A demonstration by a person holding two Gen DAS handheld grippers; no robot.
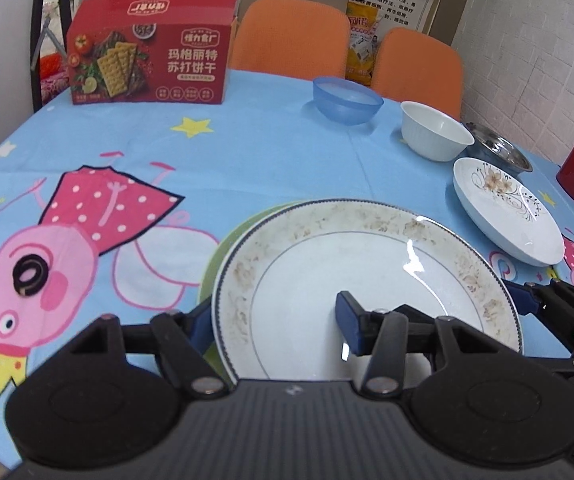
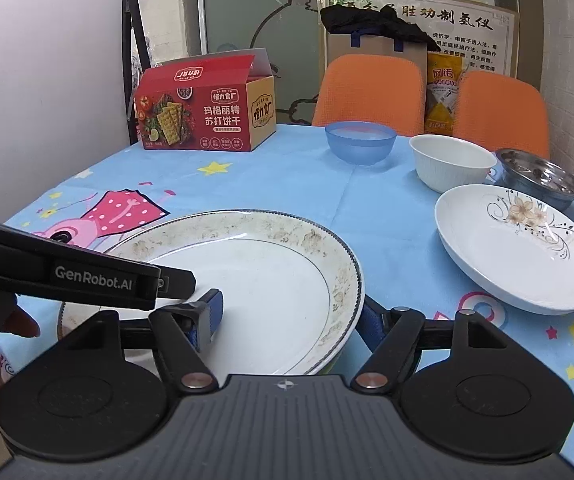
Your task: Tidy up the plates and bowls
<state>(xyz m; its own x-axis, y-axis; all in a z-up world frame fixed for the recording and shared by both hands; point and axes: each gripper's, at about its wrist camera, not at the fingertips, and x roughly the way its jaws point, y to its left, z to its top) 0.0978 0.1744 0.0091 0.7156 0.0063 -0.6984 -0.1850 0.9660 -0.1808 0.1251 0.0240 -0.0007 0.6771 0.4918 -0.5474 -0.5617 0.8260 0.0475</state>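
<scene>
At the upper left of both views your cracker box [image 2: 207, 110] stands outside the work and needs no action. At lower centre, the large patterned plate [image 1: 367, 276] sits on a green plate [image 1: 217, 256], of which only an edge shows at its left; I judge this the one stacking step under way. Your left gripper [image 1: 271, 326] straddles that plate's left rim, one pad inside on the plate's face, the other outside at the rim, jaws spread with no firm pinch evident. Your right gripper [image 2: 291, 316] likewise straddles the right rim, jaws apart, one pad inside and one outside. Moving right, the blue bowl [image 2: 361, 142], the white bowl [image 2: 453, 162] and the steel bowl [image 2: 543, 178] stand separately along the upper right, none nested. The flowered plate [image 2: 519, 248] lies alone at the right, apart from the stack. By my assessment, most of the task remains: one plate to add, three bowls to nest.
</scene>
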